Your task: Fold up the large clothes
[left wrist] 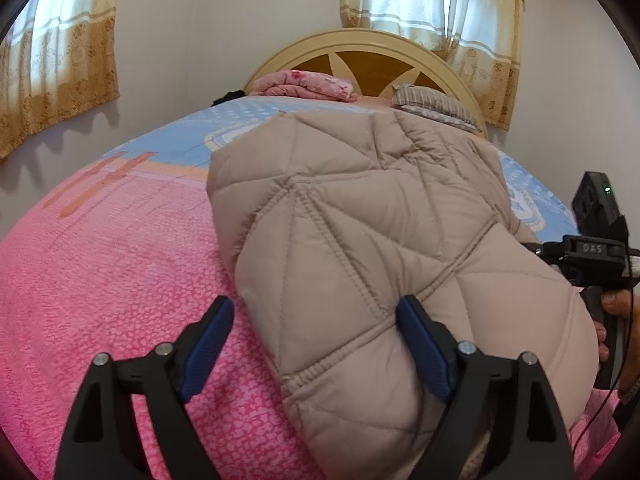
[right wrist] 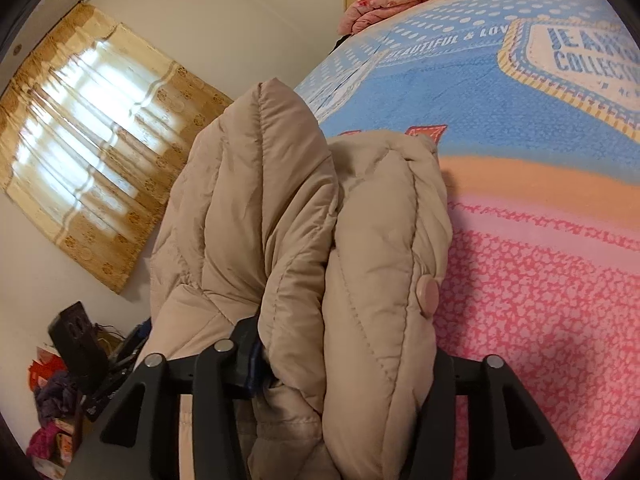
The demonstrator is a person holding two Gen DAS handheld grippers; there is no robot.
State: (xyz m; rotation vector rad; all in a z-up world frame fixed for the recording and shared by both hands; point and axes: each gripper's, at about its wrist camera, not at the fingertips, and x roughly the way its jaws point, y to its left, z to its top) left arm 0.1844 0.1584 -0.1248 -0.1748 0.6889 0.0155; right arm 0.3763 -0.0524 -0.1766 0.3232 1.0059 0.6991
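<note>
A beige quilted puffer jacket (left wrist: 360, 216) lies folded on the bed (left wrist: 100, 280), which has a pink and blue cover. My left gripper (left wrist: 316, 312) is open over the jacket's near left edge, its right blue pad (left wrist: 420, 344) against the fabric and its left pad over the bedcover. The right gripper's body (left wrist: 592, 256) shows at the jacket's right side, held by a hand. In the right wrist view, my right gripper (right wrist: 340, 364) is shut on a thick bunch of the jacket (right wrist: 360, 240), lifted above the bed (right wrist: 540, 280). A round pink snap button (right wrist: 427, 292) shows on it.
A folded pink blanket (left wrist: 308, 85) and a striped pillow (left wrist: 436, 104) lie by the cream headboard (left wrist: 360, 46). Curtained windows (left wrist: 52, 64) flank the bed. Clutter and boxes (right wrist: 56, 396) sit on the floor at the left of the right wrist view.
</note>
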